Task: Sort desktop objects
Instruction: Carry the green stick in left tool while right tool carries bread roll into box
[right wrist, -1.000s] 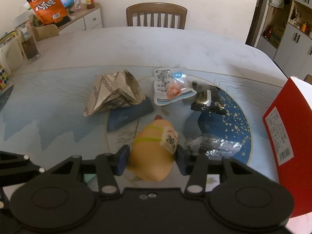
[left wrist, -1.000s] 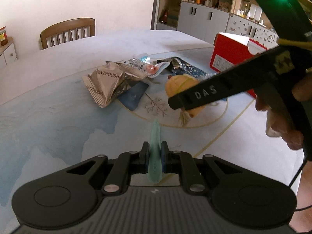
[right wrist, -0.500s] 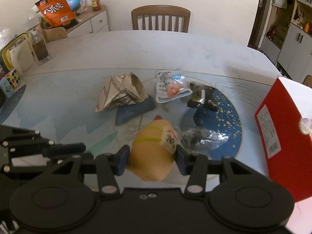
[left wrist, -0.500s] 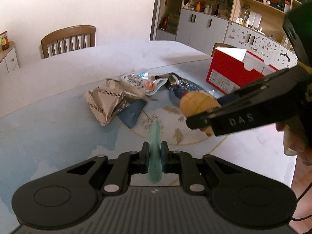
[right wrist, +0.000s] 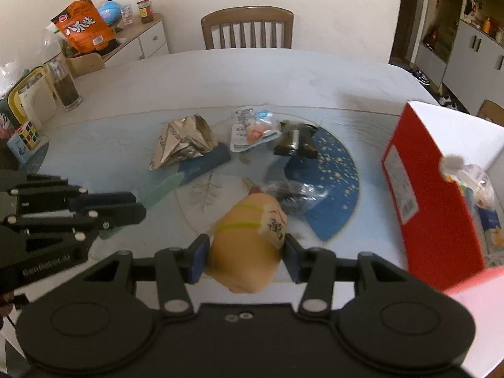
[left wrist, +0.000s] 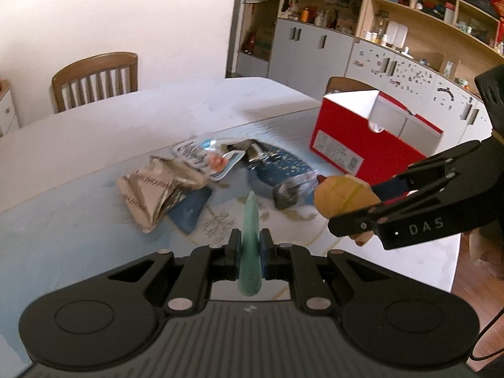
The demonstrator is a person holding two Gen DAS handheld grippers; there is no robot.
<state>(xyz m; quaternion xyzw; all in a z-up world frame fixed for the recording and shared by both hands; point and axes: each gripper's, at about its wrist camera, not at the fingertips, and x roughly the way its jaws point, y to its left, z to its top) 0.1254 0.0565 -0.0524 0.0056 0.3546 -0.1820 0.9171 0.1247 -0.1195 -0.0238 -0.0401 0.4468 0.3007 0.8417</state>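
Observation:
My left gripper [left wrist: 250, 241] is shut on a slim pale green tapered stick [left wrist: 251, 220], held above the table. In the right wrist view this gripper [right wrist: 138, 208] enters from the left with the green stick [right wrist: 163, 187] pointing at the wrappers. My right gripper [right wrist: 245, 252] is shut on a tan plush toy [right wrist: 245, 245] with yellow bands and a white tag, lifted off the table. The left wrist view shows that toy [left wrist: 343, 198] just in front of the open red box [left wrist: 362, 148]. On the table lie a crumpled silver bag [right wrist: 182, 145], a white-blue packet [right wrist: 252, 129], a black packet [right wrist: 296, 145] and a clear wrapper [right wrist: 293, 189].
The red box [right wrist: 431, 208] stands at the right table edge with packets inside. A glass [right wrist: 66, 91], a Rubik's cube [right wrist: 25, 135] and a yellow-rimmed item sit far left. A wooden chair [right wrist: 247, 28] stands behind the table; cabinets [left wrist: 315, 50] line the right.
Both grippers have risen with their loads. The right gripper carried the plush toy rightwards, closer to the red box, whose inside now shows.

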